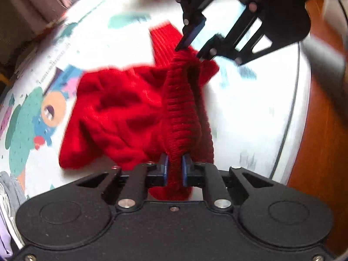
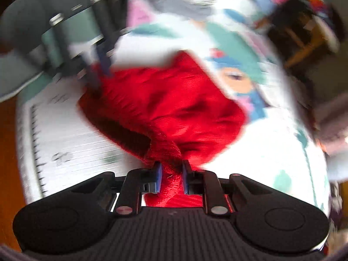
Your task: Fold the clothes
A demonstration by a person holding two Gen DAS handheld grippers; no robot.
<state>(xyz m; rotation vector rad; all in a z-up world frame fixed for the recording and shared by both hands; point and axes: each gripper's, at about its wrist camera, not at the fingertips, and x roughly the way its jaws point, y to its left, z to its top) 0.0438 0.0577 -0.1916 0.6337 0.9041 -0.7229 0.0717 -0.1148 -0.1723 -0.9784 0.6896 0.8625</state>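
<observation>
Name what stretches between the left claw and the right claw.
A ribbed edge of the red sweater runs from the left claw to the right claw; the left wrist view shows it best.

Surface: you're working over a white mat [image 1: 250,113] printed with teal, blue, orange and pink cartoon shapes | under it: orange-brown wood [image 1: 322,143] shows past its right edge | on the mat: a red knit sweater [image 1: 121,113], crumpled, one ribbed edge raised | near-left edge: grey and lilac garments [image 1: 8,206], partly cut off
</observation>
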